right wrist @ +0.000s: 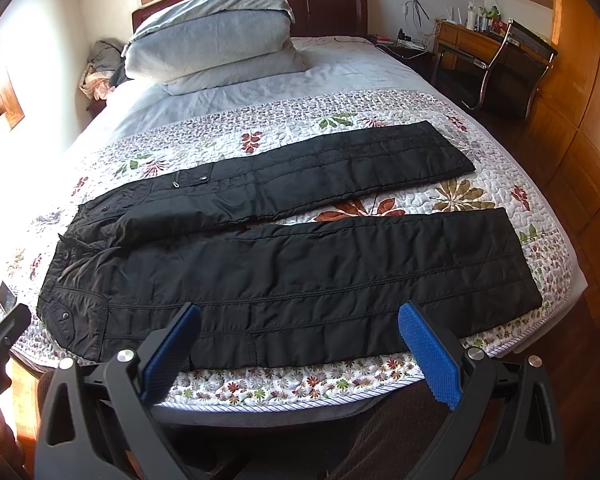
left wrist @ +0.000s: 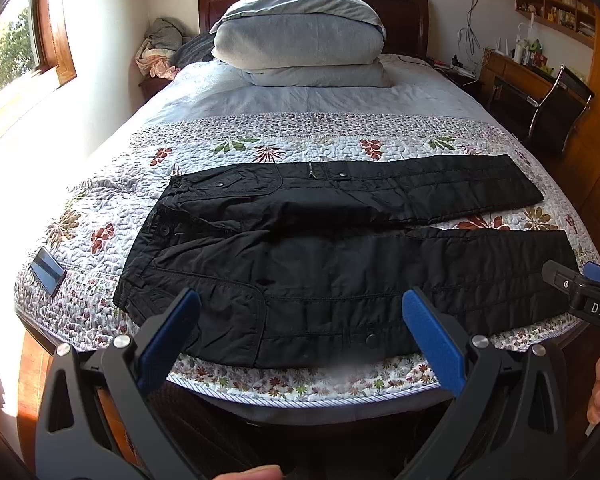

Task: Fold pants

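Both tools, left [left wrist: 300,332] and right [right wrist: 298,340], gape wide, empty. Pants [right wrist: 284,276] lie crosswise ahead of you: waist nearer left, cuffs nearer right.

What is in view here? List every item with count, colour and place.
pants: one, black, spread flat across the bed's near end, legs apart
quilted bedspread: one, white floral, under the pants
folded duvets: stacked pile, grey, at the headboard
phone: one, dark, left corner of the bed
clothes heap: grey and pink, left of the headboard
desk chair: one, black, right of the bed
left gripper: black, blue pads, open, above the waist end
right gripper: same, open, above the near leg
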{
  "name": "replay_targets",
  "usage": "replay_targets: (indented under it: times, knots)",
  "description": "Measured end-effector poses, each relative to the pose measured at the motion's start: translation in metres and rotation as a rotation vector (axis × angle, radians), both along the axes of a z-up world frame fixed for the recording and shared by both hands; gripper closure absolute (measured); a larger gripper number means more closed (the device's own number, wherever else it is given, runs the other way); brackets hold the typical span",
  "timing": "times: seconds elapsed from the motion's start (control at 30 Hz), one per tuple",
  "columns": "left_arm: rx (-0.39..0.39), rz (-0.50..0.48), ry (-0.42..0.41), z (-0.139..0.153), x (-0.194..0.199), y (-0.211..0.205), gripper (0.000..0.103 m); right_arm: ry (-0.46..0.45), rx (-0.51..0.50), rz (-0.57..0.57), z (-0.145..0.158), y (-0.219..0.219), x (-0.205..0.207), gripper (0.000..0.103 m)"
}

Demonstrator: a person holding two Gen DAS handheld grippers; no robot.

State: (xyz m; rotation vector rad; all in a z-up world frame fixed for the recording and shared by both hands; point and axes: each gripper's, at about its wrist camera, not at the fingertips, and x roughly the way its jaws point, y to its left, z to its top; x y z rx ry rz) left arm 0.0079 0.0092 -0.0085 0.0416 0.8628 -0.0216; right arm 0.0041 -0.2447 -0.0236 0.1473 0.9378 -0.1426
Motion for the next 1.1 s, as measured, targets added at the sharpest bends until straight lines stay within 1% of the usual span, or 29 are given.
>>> replay_targets:
  times: [0.33,0.8,1.1]
  knots:
    - [-0.013,-0.01,0.029,-0.009,0.005,0.003,0.002,0.008,-0.008,0.0,-0.003,0.0,0.002,0.003]
    - [-0.013,0.008,0.04,-0.013,0.01,0.005,0.002,0.011,-0.013,0.0,-0.004,0.001,0.003,0.003]
    - [-0.002,0.013,0.041,-0.014,0.012,0.006,0.002,0.014,-0.024,0.019,-0.004,0.003,0.003,0.003]
